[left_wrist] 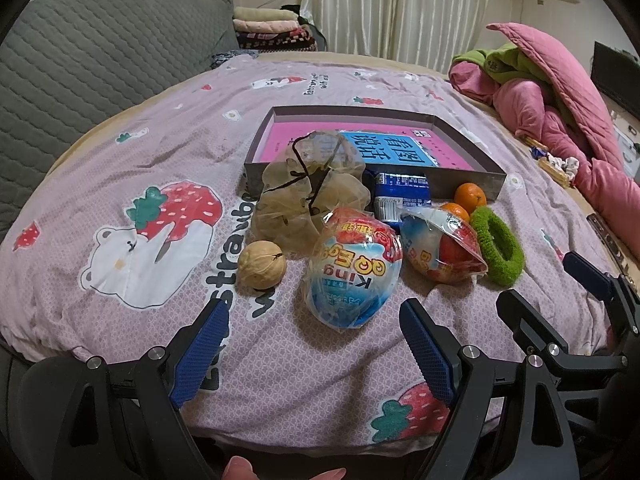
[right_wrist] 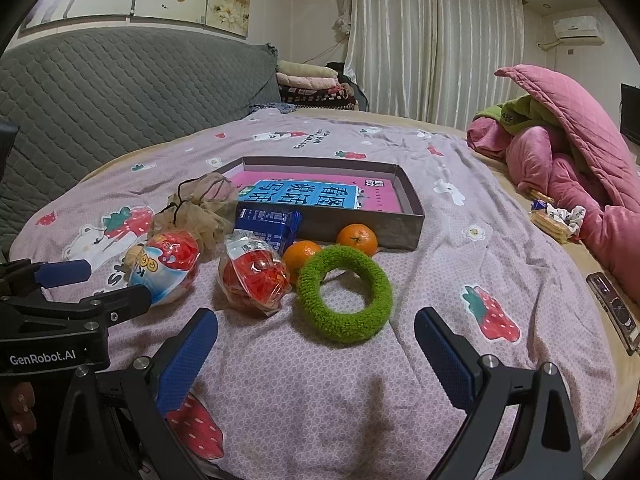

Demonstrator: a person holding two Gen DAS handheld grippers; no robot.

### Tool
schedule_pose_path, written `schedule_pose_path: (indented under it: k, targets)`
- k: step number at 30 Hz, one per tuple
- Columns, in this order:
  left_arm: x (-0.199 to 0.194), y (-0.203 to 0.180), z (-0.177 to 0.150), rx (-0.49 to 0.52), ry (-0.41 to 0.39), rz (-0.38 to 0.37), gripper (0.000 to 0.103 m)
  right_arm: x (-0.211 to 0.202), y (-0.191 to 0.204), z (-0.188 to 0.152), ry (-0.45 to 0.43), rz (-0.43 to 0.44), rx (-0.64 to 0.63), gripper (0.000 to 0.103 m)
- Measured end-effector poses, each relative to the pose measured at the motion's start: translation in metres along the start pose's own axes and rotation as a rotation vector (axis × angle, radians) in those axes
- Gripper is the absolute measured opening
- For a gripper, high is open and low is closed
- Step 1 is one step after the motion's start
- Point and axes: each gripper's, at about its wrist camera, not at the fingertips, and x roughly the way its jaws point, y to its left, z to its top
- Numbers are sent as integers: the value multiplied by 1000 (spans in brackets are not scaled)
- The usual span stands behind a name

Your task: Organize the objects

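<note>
A shallow grey box [left_wrist: 460,186] [right_wrist: 416,216] holding a pink and blue book [left_wrist: 384,146] [right_wrist: 312,194] lies on the bed. In front of it sit a beige mesh pouch [left_wrist: 304,196] [right_wrist: 200,212], a walnut [left_wrist: 262,265], two wrapped toy eggs [left_wrist: 352,272] [left_wrist: 444,246] [right_wrist: 168,268] [right_wrist: 254,276], a blue carton [left_wrist: 400,196] [right_wrist: 268,226], two oranges [left_wrist: 471,196] [right_wrist: 357,239] [right_wrist: 301,258] and a green fuzzy ring [left_wrist: 498,246] [right_wrist: 345,294]. My left gripper [left_wrist: 316,320] is open just before the nearer egg. My right gripper [right_wrist: 316,328] is open just before the ring.
The bedspread [left_wrist: 120,168] [right_wrist: 460,264] is lilac with strawberry prints. A pink and green quilt pile [left_wrist: 560,100] [right_wrist: 568,152] lies at the right, with snacks [right_wrist: 550,220] beside it. A grey headboard [left_wrist: 100,52] stands at the left. A phone [right_wrist: 612,308] lies at the right edge.
</note>
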Motion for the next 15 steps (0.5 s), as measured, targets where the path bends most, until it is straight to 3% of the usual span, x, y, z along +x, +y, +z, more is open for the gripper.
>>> schedule_pose_path:
  k: [15]
  targets:
    - [1,3,-2,-2,7,-16,88,-1,-6,1,-3,-6,17,99]
